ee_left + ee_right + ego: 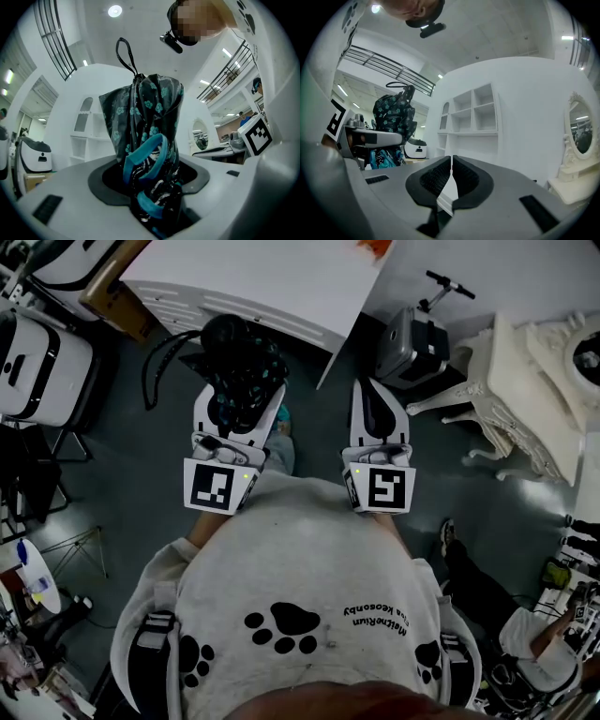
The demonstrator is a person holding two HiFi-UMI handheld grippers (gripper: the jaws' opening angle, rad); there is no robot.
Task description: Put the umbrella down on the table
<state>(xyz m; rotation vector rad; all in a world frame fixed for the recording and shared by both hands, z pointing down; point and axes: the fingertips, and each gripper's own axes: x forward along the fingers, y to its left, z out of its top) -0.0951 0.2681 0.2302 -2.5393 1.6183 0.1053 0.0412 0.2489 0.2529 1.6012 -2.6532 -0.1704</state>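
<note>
Paw-printed sweatshirt (pixel 300 606) fills the bottom of the head view, with both grippers held out level ahead of it. The left gripper (pixel 154 180) is clamped on the folded umbrella (pixel 145 112), dark fabric with teal flowers. Its teal strap (pixel 145 159) is bunched between the jaws and its wrist loop (pixel 124 54) stands up. The umbrella hangs over the floor (pixel 141 465), just short of the white surface (pixel 281 282). The right gripper (pixel 451 166) is empty, its jaws closed pad to pad.
</note>
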